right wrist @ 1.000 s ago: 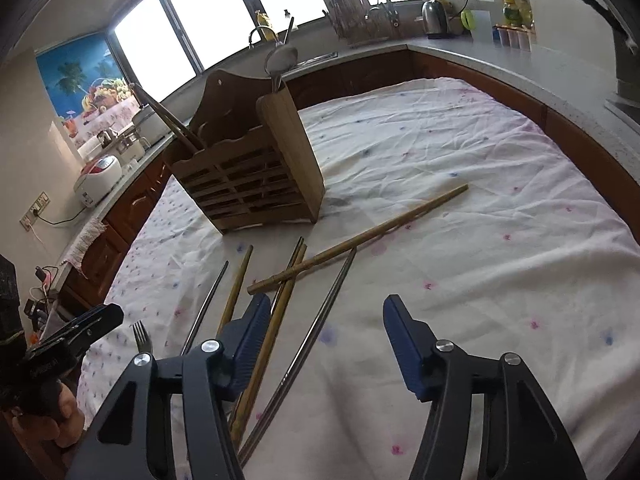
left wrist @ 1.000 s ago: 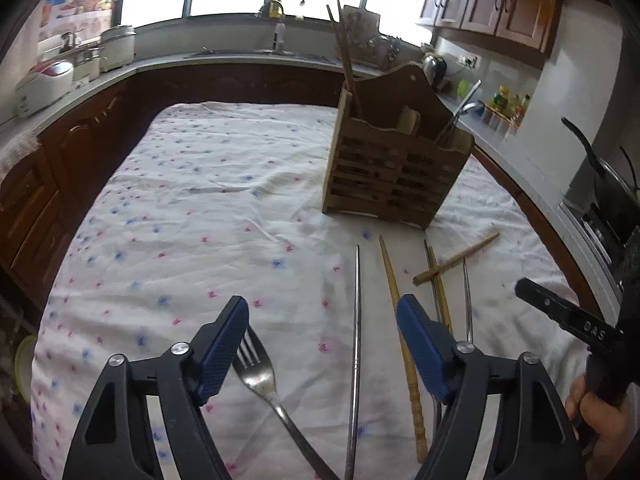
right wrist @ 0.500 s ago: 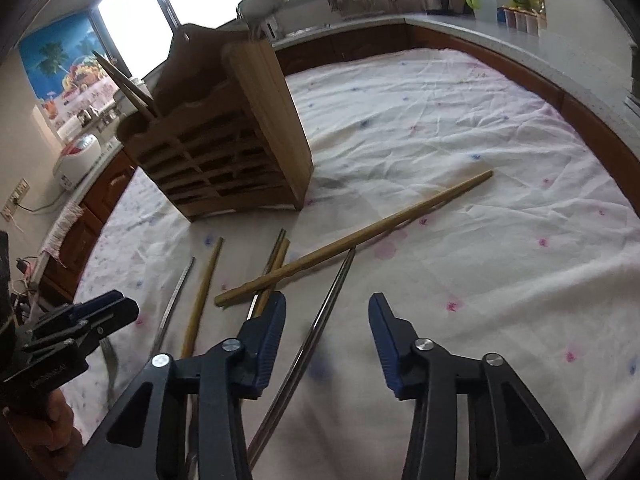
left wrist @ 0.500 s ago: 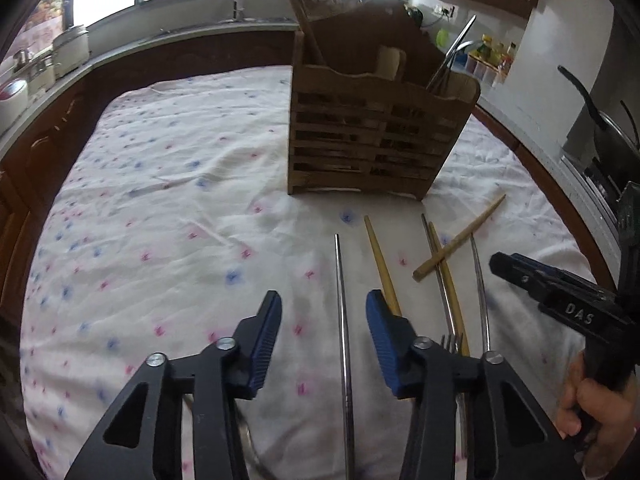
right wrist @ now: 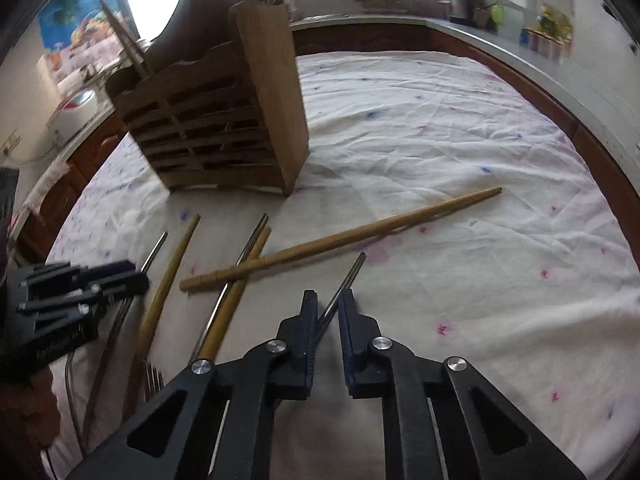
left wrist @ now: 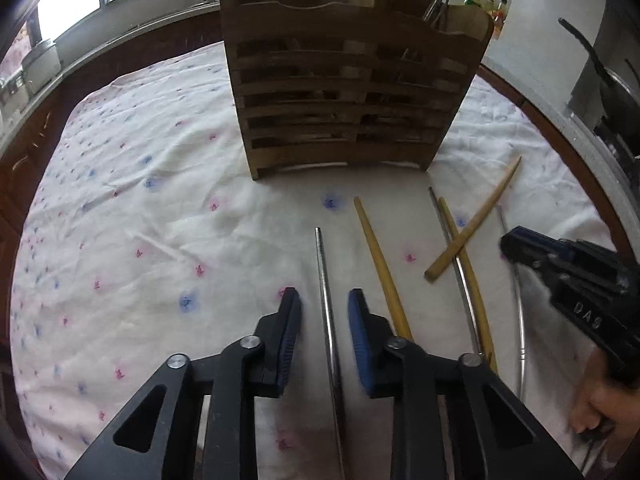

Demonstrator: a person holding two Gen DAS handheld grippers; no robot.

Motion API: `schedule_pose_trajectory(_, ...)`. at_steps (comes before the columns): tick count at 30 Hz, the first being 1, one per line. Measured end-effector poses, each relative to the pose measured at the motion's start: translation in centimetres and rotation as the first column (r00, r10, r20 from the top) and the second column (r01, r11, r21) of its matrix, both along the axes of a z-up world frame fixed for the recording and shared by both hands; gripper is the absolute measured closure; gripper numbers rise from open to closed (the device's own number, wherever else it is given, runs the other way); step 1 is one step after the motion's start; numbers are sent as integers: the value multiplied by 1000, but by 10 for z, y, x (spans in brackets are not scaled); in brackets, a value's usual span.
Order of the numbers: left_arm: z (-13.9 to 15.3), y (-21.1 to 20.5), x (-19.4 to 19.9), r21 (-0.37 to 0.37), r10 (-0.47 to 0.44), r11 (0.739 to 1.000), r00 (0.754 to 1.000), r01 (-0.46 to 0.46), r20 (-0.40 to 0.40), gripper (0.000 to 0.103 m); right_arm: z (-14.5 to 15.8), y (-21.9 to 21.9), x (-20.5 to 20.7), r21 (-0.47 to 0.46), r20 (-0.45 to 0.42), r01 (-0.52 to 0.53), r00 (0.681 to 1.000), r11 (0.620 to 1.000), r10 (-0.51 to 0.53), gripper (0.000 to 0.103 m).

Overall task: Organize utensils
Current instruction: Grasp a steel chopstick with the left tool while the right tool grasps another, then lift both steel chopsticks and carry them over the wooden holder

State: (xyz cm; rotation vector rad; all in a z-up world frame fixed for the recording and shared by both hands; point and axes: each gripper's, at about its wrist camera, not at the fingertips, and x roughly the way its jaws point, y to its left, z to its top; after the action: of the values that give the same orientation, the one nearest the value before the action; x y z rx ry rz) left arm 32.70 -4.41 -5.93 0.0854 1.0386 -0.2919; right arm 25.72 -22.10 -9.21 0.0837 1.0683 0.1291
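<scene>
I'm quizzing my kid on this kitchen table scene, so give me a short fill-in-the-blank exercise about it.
1. The left gripper straddles a ____ chopstick.
2. The slatted utensil holder is made of ____.
3. The loose chopsticks lie on a floral ____.
4. The diagonal wooden chopstick lies ____ the holder.

Missing words: metal; wood; cloth; outside

Wrist views — close, downward, shared chopsticks (left wrist: 382,272)

Both grippers point steeply down toward the table. The left gripper (left wrist: 324,310) is closing, its blue pads (left wrist: 358,320) still a little apart on either side of a thin metal rod without pressing it. The right gripper (right wrist: 328,310) is closing too, its pads nearly together around another metal rod.
</scene>
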Motion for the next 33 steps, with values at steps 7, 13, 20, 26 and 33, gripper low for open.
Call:
schedule_pose_trajectory(7, 1, 10, -19, -73, 20, 997, 998, -24, -56, 91, 1, -2, 0, -20, -50, -100, 994, 995, 99, 94)
schedule_pose_trajectory(13, 3, 9, -16, -60, 41, 997, 996, -45, -77, 90, 1, -4, 4, 16, -72, -52, 996, 999, 53, 93)
schedule_pose_trajectory(20, 3, -8, 5, 15, -6, 1000, 997, 7, -80, 89, -1, -4, 3, 36, -51, 20, 999, 999, -19, 92)
schedule_pose_trajectory(26, 0, -20, 12, 39, -49, 998, 997, 52, -55, 97, -2, 4, -4, -15, 7, 13, 1000, 1000, -13, 93)
schedule_pose_trajectory(33, 6, -1, -4, -72, 6, 997, 999, -10, -49, 100, 11, -9, -11, 117, 9, 10, 1000, 993, -12, 98)
